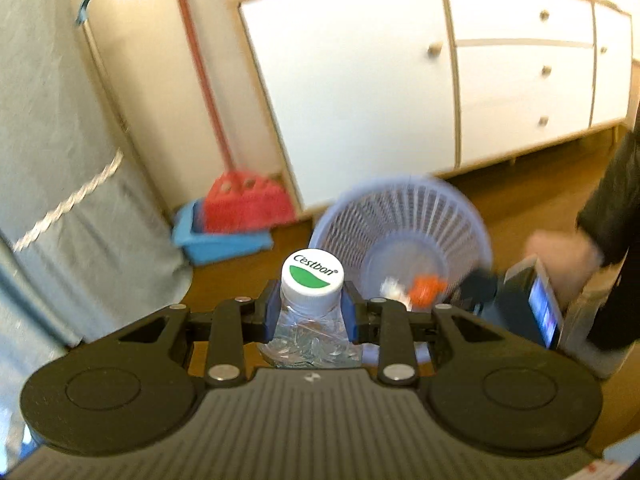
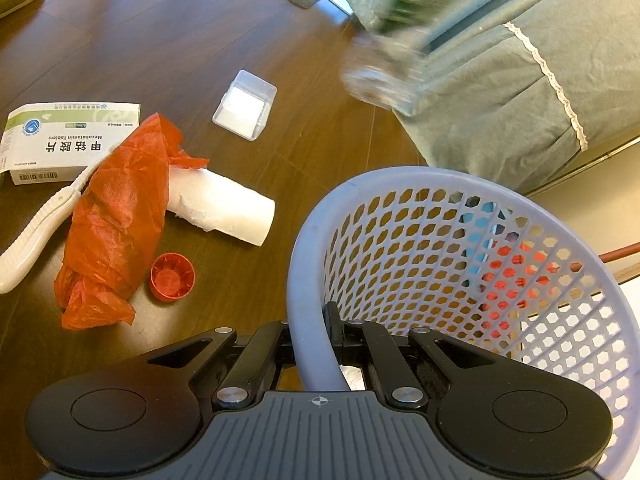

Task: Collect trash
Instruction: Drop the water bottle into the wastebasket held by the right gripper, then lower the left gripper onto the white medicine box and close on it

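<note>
Clamped between the blue pads of the left tool (image 1: pixel 311 312) is a crumpled clear water bottle (image 1: pixel 310 334), gripped just under its white cap (image 1: pixel 312 278), which points away from the camera toward the lavender mesh basket (image 1: pixel 404 232). That basket is the landmark: the bottle hangs near its closer rim, not yet over the opening. The right tool (image 2: pixel 316 344) is pressed together on the basket's rim (image 2: pixel 304 264), one finger inside the wall and one outside, steadying it.

My reading is that the step in hand is carrying the bottle to the basket. The next move calls for bringing the bottle above the mouth and then letting the pads spread so it drops inside; the rim grip should stay firm meanwhile.

Left of the basket on the wooden floor (image 2: pixel 168 40) lie more pieces: a red bottle cap (image 2: pixel 172 276) nearest it, a white paper roll (image 2: pixel 224 208), a red plastic bag (image 2: pixel 116 220), a white handled item (image 2: pixel 40 224), a medicine box (image 2: pixel 60 140) and a small clear container (image 2: pixel 245 105).

Motion blur smears the basket in the left view, so the white and orange scraps (image 1: pixel 416 290) at its bottom cannot be identified. The bottle's lower body is cut off behind the tool's housing.
</note>
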The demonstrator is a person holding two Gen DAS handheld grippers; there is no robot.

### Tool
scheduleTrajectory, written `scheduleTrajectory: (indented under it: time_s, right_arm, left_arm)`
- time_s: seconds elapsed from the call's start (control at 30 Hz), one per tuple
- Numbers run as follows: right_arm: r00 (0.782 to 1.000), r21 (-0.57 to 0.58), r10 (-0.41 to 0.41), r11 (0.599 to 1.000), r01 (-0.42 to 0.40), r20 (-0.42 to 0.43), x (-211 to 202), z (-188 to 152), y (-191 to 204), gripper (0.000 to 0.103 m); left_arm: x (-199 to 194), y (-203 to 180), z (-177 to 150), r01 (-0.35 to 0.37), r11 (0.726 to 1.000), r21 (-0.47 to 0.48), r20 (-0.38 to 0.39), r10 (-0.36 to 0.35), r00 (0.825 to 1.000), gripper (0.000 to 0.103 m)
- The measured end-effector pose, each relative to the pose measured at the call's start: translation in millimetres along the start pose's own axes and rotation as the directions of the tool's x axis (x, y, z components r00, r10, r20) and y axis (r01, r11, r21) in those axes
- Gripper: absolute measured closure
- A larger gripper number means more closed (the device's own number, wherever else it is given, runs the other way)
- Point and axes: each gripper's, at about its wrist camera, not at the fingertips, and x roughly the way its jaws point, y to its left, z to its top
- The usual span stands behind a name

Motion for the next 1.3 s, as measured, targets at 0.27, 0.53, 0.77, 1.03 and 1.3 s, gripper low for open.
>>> scheduleTrajectory:
  time_s: [0.27,0.53,0.77,1.03,1.3]
  right_arm:
    - [1.0,0.017,-0.002,1.0,0.002,0.007,-1.3,-1.4,-3.2,0.103]
    - [1.0,0.022,0.002,1.0,-0.002,0.006,-2.3,-3.6,-3.6,0.103]
    - [1.0,0.037,-0.002,0.999,0.002,0.004,-1.4,-3.1,-5.9,0.103]
    - [1.0,0.03,-0.003,1.0,0.003,0.0,-0.9,-2.3,-5.3,0.103]
    - [1.0,0.016,0.002,1.0,-0.002,-0.006,0.4,-2.4,-1.9,0.103]
  left_arm:
    - [53.6,-22.8,24.3,0.128,0.991,-0.038,0.147,-0.121,0.982,0.076]
    - [104.4,-18.3,-34.4,0.127,0.974,-0.188,0.038,-0.122,0.992,0.07]
    - [79.4,0.9,-100.2,-0.003,0.972,-0.233,-0.115,-0.025,0.993,0.07]
    - [63.5,5.5,-191.2,-0.165,0.921,-0.352,-0.329,0.044,0.943,0.065]
    - [80.3,-50.0,-247.8,-0.187,0.87,-0.455,-0.478,-0.062,0.876,0.023]
